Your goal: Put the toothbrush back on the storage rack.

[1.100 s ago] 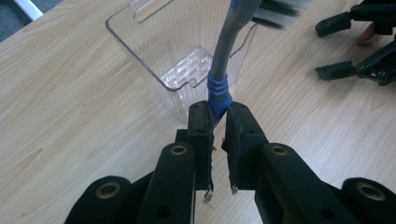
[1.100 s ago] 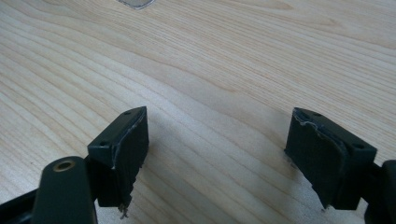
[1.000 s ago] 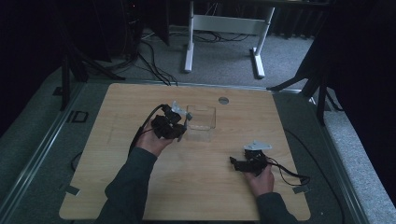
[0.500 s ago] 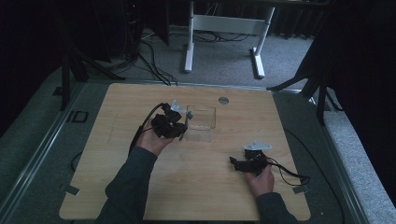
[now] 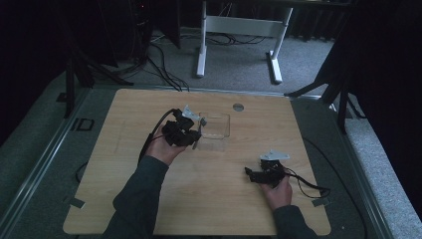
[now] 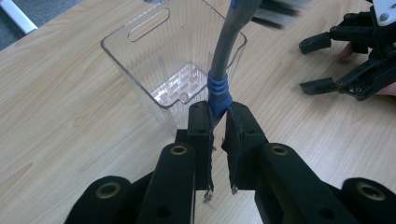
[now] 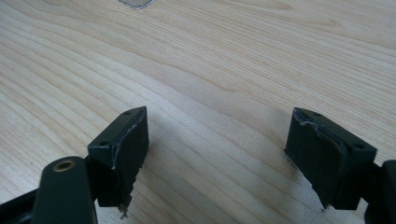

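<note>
No legible text — no labels, no numbers

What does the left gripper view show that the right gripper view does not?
The left gripper view shows the left hand-held gripper shut on a brush handle with a blue grip, bristles blurred at the top, over a clear plastic bin, and the right hand-held gripper farther off. The right gripper view shows the right hand-held gripper's own jaws standing wide apart, nothing between them. Both show the wooden table.
</note>
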{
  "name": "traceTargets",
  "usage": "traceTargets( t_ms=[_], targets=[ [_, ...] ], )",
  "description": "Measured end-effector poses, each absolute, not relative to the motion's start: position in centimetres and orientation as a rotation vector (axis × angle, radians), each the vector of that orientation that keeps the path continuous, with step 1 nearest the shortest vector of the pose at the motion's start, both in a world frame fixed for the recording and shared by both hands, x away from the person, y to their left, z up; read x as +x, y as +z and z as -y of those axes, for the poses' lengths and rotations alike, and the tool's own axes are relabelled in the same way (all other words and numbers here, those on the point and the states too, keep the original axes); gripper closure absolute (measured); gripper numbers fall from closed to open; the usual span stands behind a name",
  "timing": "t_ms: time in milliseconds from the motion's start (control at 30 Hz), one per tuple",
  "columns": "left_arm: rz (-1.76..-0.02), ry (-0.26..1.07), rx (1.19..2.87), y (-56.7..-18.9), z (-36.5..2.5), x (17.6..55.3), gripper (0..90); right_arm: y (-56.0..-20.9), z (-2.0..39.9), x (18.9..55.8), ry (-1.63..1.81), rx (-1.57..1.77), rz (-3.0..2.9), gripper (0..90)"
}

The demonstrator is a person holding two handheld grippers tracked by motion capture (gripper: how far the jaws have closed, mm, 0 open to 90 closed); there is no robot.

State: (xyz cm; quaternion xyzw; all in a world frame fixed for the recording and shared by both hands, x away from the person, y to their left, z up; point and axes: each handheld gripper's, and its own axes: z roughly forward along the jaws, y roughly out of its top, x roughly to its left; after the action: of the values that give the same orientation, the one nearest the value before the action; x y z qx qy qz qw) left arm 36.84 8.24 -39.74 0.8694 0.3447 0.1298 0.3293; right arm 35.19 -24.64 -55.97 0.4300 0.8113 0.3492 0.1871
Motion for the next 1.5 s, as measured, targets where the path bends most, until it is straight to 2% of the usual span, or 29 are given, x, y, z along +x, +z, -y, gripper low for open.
traceTargets(
  t_ms=[1500],
  targets=[
    [-0.897,0.289,2.204,-39.21,-8.1,37.48,80.9,-55.97,24.64,35.19,0.983,1.21,-2.284,21.0]
  ],
)
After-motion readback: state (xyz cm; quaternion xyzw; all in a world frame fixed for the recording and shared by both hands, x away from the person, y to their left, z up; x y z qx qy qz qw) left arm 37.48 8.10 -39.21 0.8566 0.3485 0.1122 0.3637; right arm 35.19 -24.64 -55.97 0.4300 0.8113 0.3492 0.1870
